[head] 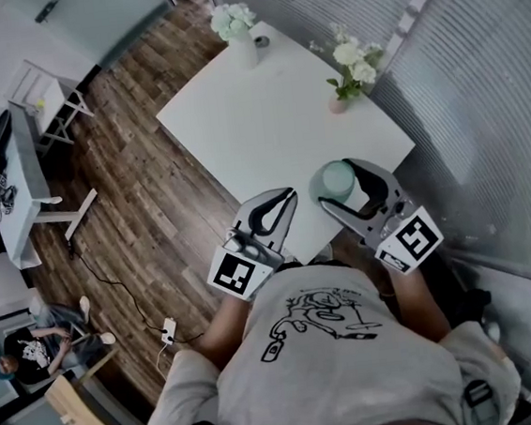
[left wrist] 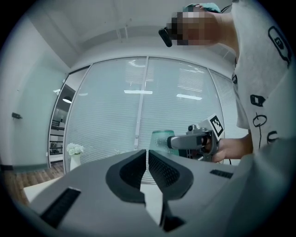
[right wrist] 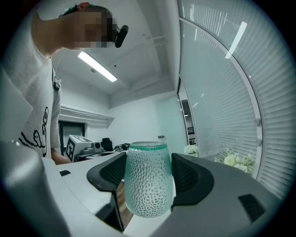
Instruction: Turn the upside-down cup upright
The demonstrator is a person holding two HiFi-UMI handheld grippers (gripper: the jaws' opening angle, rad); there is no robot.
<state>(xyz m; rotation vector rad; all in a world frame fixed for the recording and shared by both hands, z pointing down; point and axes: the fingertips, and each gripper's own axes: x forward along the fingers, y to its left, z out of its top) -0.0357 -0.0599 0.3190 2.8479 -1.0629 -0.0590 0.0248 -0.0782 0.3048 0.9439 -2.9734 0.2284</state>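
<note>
— Right gripper (right wrist: 148,162) clamped mid-body on the cup (right wrist: 147,194), above the bench's (head: 266,131) 5 o'clock edge; left gripper (left wrist: 148,159) closed, empty.
— Handling?
— Dimpled wall looks stiff, light, breakable; midsection judged the sound hold.

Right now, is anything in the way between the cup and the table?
Nothing visible is. The right gripper grips the cup at the near edge of the table, with bare tabletop beside it. Both vases stand far off, and the shut left gripper is aside.
</note>
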